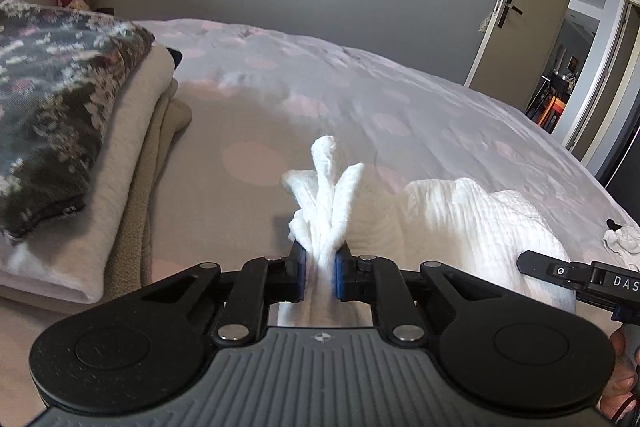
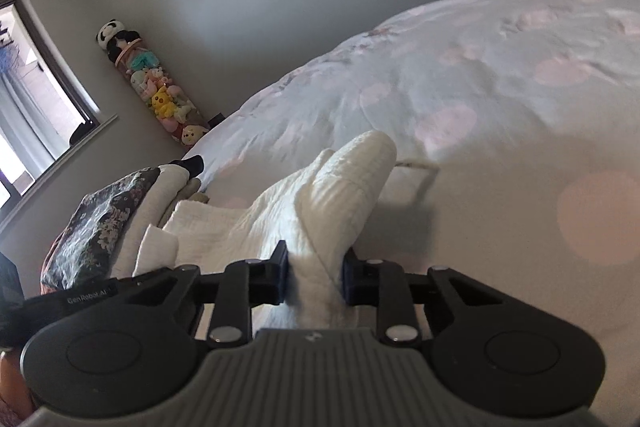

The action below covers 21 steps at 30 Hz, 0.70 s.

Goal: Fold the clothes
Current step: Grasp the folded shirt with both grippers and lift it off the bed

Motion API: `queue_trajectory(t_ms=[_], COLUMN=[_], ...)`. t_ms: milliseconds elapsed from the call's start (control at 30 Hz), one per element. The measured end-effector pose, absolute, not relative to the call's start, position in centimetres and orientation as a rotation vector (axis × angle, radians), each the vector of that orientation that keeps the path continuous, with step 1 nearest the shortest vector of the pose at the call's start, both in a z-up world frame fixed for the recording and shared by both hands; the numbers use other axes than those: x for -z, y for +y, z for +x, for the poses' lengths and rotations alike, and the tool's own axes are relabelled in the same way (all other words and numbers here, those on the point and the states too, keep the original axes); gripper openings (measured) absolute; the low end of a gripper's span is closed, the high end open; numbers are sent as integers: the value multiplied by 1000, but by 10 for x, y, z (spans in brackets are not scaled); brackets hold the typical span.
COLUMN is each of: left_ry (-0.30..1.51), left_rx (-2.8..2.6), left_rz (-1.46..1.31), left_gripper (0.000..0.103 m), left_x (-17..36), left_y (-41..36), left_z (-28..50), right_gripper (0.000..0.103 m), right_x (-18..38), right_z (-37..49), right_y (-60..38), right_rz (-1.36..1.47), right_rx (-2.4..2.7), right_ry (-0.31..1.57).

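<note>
Your bed [image 1: 400,99] carries a folded stack [image 1: 72,115] at left. The white garment [image 1: 460,211] spans your 2 grippers, long axis running left to right: left gripper [image 1: 321,269] and right gripper [image 2: 315,277] each pinch bunched cloth.

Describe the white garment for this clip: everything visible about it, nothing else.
The white garment looks like soft crinkled or quilted cotton, plain white with no print. It is bunched, not flat. The left tongs pinch a gathered edge, with folds of cloth sticking up past the blue pads. The right tongs are shut on another thick fold. The cloth spans between the two and seems lifted off the polka-dot bedspread. What type of garment it is cannot be told.
</note>
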<state>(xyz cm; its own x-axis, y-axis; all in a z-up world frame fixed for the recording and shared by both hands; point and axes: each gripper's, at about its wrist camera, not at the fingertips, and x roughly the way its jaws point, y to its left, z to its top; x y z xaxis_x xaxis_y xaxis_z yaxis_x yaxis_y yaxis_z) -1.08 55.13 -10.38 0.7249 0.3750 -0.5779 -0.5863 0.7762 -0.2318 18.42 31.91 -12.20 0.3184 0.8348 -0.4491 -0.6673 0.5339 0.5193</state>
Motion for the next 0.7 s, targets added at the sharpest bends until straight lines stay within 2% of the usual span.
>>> queue_trajectory(t_ms=[333,700], left_ry=[411,357], left_rx=[-663,-868], left_rz=[-431,-516], left_gripper=[11,11], left_x=[36,1], left_y=[520,527], left_z=[-96,-236], right_gripper=[26,26], right_x=[40,-41], right_z=[131,27], right_y=[331,446], right_rz=[83,-254], right_rx=[-1168,-1521], right_ry=[569,320])
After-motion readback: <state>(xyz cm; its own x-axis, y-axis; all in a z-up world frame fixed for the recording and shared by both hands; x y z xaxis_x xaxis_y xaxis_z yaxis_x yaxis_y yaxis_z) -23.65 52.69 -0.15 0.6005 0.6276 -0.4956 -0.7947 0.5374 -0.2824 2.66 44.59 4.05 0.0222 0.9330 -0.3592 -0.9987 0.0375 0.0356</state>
